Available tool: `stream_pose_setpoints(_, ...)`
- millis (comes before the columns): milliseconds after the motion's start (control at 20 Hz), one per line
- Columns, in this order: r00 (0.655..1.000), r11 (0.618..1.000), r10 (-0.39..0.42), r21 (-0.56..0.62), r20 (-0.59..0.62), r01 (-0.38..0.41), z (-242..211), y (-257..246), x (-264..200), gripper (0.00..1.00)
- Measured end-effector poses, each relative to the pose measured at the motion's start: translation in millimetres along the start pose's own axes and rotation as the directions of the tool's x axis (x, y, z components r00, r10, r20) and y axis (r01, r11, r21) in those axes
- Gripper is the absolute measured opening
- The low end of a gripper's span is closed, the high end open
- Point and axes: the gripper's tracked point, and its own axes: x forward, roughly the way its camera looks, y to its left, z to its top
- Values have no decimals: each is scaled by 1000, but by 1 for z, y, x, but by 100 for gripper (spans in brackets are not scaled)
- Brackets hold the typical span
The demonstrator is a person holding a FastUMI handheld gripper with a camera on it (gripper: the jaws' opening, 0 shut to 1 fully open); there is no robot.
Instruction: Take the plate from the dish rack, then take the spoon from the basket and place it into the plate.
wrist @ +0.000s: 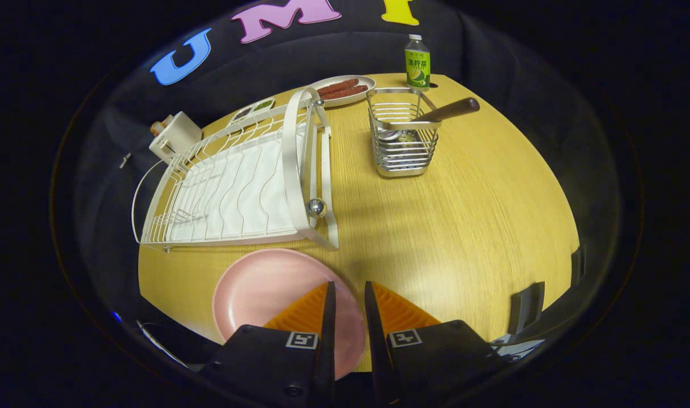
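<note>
One wooden table [464, 226] inside a dark-walled booth.
Gripper [349, 294] fingers stand narrowly apart, holding nothing, above the pink plate's [260, 294] edge; dish rack [231, 181] at eleven o'clock.

Far edge of the table [464, 226]: a bottle [417, 62] stands upright, a dish of sausages [345, 89] just beside it; along the far left edge sit a small tray [253, 109] and a white box [175, 136]
</note>
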Motion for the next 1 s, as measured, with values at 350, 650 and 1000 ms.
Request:
stream_pose_setpoints(350, 952, 997, -11, -65, 305, 33, 102, -40, -59, 31)
stream_pose_setpoints(650, 905, 984, -104, -92, 413, 154, 177, -87, -31, 31)
stream_pose_setpoints(1000, 926, 958, -96, -218, 364, 185, 173, -81, 14, 32)
